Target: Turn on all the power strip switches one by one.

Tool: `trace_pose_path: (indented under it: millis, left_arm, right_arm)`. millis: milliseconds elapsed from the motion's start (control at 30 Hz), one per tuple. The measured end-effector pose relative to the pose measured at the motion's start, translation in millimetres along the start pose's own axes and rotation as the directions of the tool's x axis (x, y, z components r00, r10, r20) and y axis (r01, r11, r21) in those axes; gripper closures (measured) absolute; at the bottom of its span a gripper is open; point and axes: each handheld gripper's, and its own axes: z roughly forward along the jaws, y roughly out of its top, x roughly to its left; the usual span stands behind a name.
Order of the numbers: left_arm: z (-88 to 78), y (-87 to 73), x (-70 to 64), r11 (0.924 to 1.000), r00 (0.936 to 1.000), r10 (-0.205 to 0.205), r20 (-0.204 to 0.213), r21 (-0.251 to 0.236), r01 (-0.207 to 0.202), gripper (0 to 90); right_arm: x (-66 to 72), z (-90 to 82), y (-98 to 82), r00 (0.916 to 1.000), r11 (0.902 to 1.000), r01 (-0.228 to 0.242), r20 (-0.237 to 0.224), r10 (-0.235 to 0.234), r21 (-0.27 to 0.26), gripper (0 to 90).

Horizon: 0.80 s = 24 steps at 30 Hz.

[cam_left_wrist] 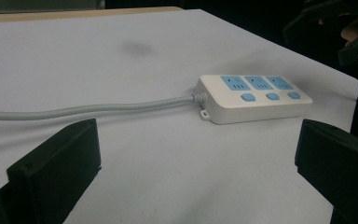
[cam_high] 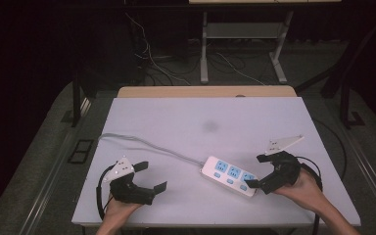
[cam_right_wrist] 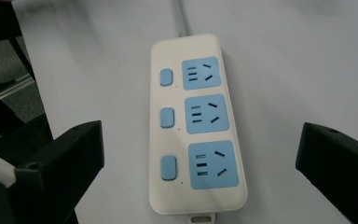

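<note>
Right gripper (cam_high: pixel 263 171): jaws wide apart, empty, straddling the near end of the power strip (cam_high: pixel 228 175) w/o contact. In the right gripper view the strip (cam_right_wrist: pixel 198 121) runs toward 12 o'clock between the jaws.

Left gripper (cam_high: pixel 148 176): jaws apart, empty, well apart from the strip, which sits at approx. 2 o'clock in its view (cam_left_wrist: pixel 254 98).

Strip lies flat on the white table (cam_high: pixel 186 122), right of centre; grey cable (cam_high: pixel 147 143) exits toward 10 o'clock.

Handling, est.: rigid plastic shell, light, smooth, prob. slippery. Grip across the short width on the long side walls, near the end, clear of the blue switches (cam_right_wrist: pixel 167 116). Cable is flexible and will drag.
</note>
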Motion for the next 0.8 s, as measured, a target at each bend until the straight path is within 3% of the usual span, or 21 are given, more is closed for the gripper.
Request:
trace_pose_path:
  millis: [233,300,367,467,500,533,800]
  left_arm:
    - [0.6,0.0,-0.1,1.0000,1.0000,0.002,-0.001,0.003,-0.002,0.0]
    - [1.0,-0.1,-0.1,1.0000,1.0000,0.001,-0.001,0.004,-0.001,0.0]
    - [1.2,-0.1,-0.1,1.0000,1.0000,0.002,0.000,0.005,-0.002,0.0]
    - [1.2,-0.2,-0.3,1.0000,1.0000,0.006,0.000,0.008,-0.006,0.0]
    - [1.2,-0.2,-0.3,1.0000,1.0000,0.005,0.000,0.006,-0.005,0.0]
    - [1.1,-0.2,-0.4,1.0000,1.0000,0.004,-0.001,0.006,-0.004,0.0]
    - [1.8,0.7,0.4,0.9993,0.9997,0.023,-0.009,0.029,-0.022,0.0]
  right_arm:
    - [2.0,10.2,0.9,0.9995,0.9979,0.030,-0.009,-0.029,0.057,1.5]
    - [2.5,10.5,0.8,0.9987,0.9974,0.041,-0.031,-0.039,0.058,15.3]
    - [2.6,11.0,0.9,0.9988,0.9973,0.042,-0.027,-0.041,0.060,15.7]
    - [2.6,11.7,0.9,0.9984,0.9969,0.040,-0.044,-0.037,0.068,28.2]
    - [2.9,11.4,0.9,0.9984,0.9969,0.039,-0.043,-0.036,0.068,36.5]
    - [2.9,11.4,0.9,0.9984,0.9969,0.039,-0.043,-0.036,0.068,36.5]
    - [2.3,12.6,0.6,0.9966,0.9956,0.037,-0.077,-0.030,0.086,61.8]
